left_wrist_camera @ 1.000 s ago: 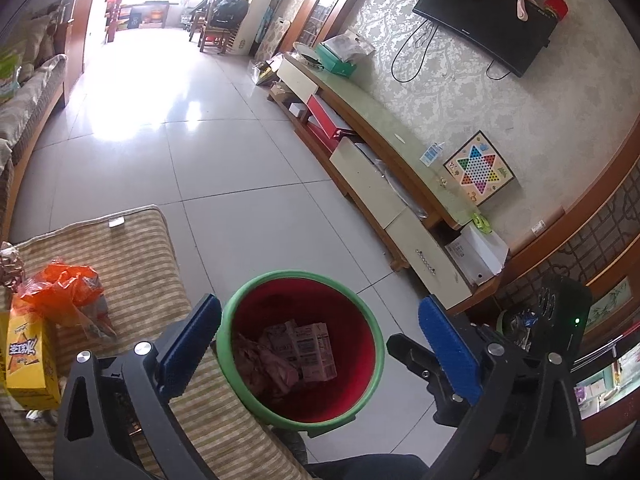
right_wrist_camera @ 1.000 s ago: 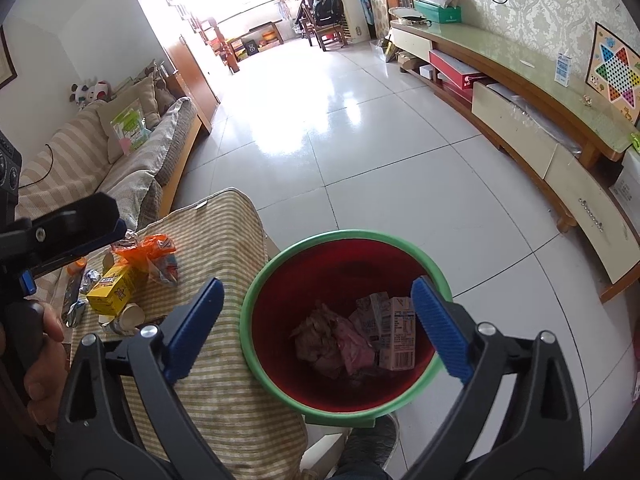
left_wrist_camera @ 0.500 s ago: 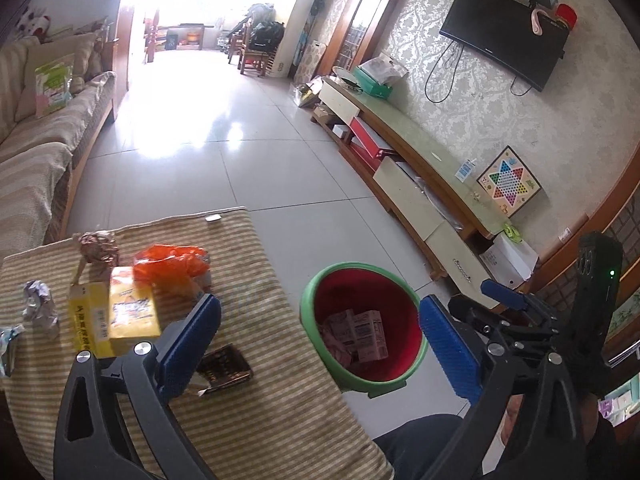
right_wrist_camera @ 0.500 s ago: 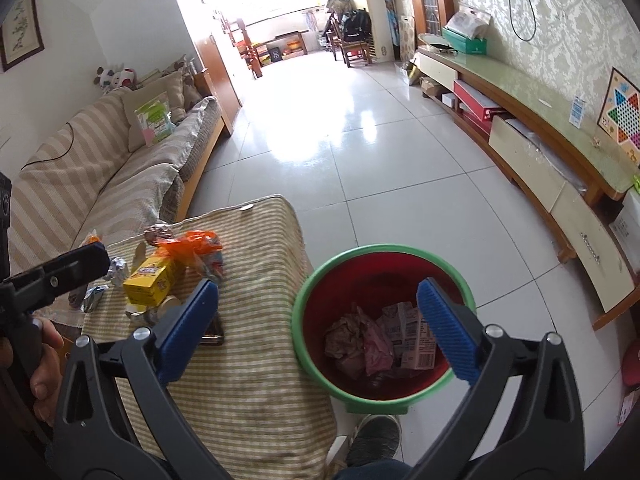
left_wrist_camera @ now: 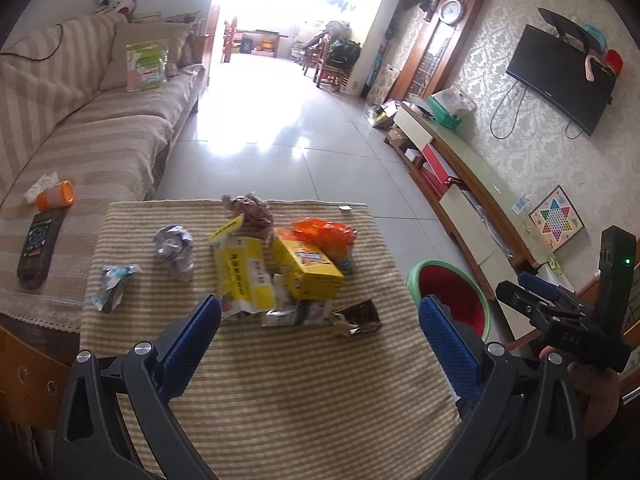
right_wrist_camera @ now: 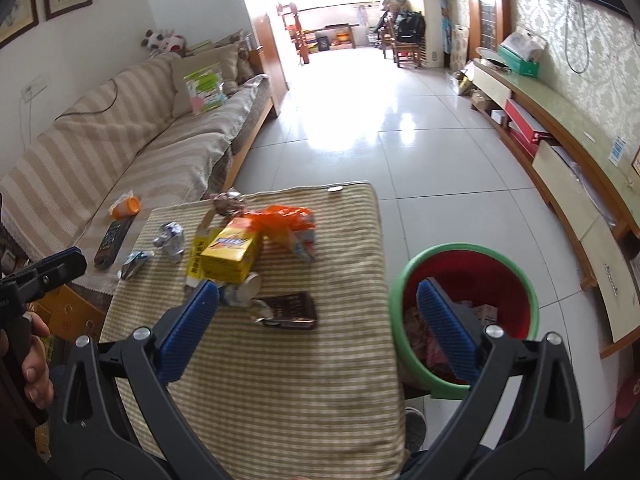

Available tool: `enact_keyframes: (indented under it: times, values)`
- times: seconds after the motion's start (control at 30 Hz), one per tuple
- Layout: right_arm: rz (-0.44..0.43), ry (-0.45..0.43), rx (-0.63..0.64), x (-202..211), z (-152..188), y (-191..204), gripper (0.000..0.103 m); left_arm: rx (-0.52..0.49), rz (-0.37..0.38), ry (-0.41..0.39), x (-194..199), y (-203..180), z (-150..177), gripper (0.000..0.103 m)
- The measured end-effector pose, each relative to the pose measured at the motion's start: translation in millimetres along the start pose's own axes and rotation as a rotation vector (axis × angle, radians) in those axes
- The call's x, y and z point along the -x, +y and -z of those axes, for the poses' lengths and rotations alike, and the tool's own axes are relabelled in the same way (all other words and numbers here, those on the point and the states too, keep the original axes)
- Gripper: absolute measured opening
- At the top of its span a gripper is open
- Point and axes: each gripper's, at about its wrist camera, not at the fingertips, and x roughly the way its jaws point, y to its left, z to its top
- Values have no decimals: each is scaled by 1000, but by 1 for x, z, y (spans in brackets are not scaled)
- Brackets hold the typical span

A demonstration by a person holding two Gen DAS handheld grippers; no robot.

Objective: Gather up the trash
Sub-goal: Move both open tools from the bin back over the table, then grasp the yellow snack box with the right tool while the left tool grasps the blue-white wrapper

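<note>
Trash lies heaped on a striped-cloth table (left_wrist_camera: 280, 380): a yellow box (left_wrist_camera: 308, 268), a torn yellow carton (left_wrist_camera: 240, 276), an orange plastic bag (left_wrist_camera: 324, 236), crumpled foil (left_wrist_camera: 174, 248), a blue-white wrapper (left_wrist_camera: 112, 284) and a dark flat packet (left_wrist_camera: 360, 316). My left gripper (left_wrist_camera: 318, 312) hangs open just short of the heap, nothing between its blue pads. My right gripper (right_wrist_camera: 316, 292) is also open and empty, between the dark packet (right_wrist_camera: 290, 310) and the red bin with a green rim (right_wrist_camera: 472, 276). The bin, to the table's right, holds cartons and crumpled paper.
A striped sofa (left_wrist_camera: 100, 140) runs along the left, with an orange cup (left_wrist_camera: 56, 196) and a remote (left_wrist_camera: 38, 248) on its seat. A long low TV cabinet (right_wrist_camera: 560, 152) lines the right wall. Tiled floor (right_wrist_camera: 380, 128) stretches beyond the table. A shoe (right_wrist_camera: 414, 428) shows below the bin.
Both views have swung left, away from the bin and onto the table's trash heap. The bin has slid to the right side of each view. Both grippers stay open and empty.
</note>
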Motion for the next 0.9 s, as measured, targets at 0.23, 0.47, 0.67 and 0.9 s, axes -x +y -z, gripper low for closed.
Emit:
enact_keyframes:
  times: [0.23, 0.47, 0.67, 0.9]
  values:
    - [-33, 29, 47, -15, 0, 48, 98, 53, -103, 10, 18, 57, 13, 95]
    - [-61, 73, 88, -38, 0, 86, 98, 113, -141, 21, 22, 101, 17, 95]
    - [-70, 106, 99, -61, -3, 99, 98, 143, -170, 53, 5, 126, 19, 95]
    - [-87, 157, 93, -102, -12, 106, 98, 130, -236, 122, -35, 153, 15, 95]
